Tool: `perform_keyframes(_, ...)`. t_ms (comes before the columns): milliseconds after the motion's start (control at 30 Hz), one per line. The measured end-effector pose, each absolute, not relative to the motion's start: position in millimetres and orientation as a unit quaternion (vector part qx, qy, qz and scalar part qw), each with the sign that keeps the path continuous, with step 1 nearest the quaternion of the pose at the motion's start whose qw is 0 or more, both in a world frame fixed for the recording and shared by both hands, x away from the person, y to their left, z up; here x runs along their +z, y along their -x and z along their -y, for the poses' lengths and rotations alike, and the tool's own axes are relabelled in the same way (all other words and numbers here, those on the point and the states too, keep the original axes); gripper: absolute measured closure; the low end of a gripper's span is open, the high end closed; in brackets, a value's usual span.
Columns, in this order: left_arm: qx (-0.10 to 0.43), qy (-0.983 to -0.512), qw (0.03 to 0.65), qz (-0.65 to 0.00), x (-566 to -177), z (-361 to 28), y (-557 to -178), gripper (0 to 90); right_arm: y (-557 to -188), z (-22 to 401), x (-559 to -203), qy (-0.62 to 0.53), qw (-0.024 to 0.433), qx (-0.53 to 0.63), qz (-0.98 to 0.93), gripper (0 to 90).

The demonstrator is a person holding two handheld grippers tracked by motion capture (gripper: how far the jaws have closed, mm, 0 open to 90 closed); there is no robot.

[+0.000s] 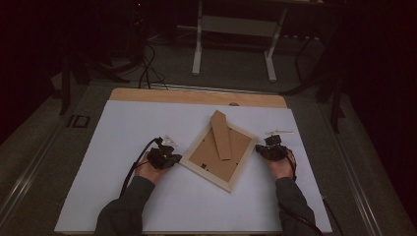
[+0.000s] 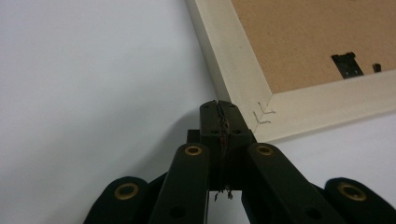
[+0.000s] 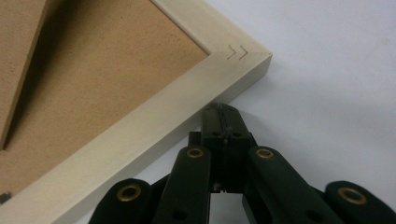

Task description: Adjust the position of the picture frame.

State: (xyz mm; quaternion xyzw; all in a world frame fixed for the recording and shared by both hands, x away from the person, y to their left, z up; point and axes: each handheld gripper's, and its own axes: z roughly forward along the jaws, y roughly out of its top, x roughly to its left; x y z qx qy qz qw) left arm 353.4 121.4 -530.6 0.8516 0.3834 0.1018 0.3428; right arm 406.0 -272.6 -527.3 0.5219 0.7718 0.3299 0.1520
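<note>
Picture frame [image 1: 220, 152] lying face down near the middle of the white worktop [image 1: 123, 196], turned at an angle, pale wooden border around a brown backing board [image 1: 209, 158]. Brown stand flap [image 1: 221, 133] resting on the backing, pointing toward the far edge. Small dark metal clip [image 2: 347, 64] on the backing near one corner, seen in the left gripper view.

Left hand-held gripper [image 1: 169, 156] just beside the frame's left corner, jaws pressed together with nothing between them. In the left gripper view, closed tips [image 2: 220, 108] right at the frame's outer edge by the stapled corner joint [image 2: 262, 115]; touching or a hair apart, cannot tell.

Right hand-held gripper [image 1: 263, 147] at the frame's right corner, jaws likewise together and empty. In the right gripper view, closed tips [image 3: 221, 111] close against the outer side of the border, just below the corner with two small arrow-shaped staples [image 3: 237, 52]; contact not certain.

Both forearms in dark sleeves [image 1: 125, 209] coming in from the near edge. Strip of bare wood [image 1: 196, 96] along the far side of the worktop.
</note>
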Motion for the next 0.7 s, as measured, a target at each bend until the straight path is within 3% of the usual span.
perform_keyframes(700,0.053,-0.861,0.356,-0.361,-531.2,-86.1,-313.0,90.0,-410.4,267.9,-525.1,-0.522,0.149,0.317,-0.777,90.0)
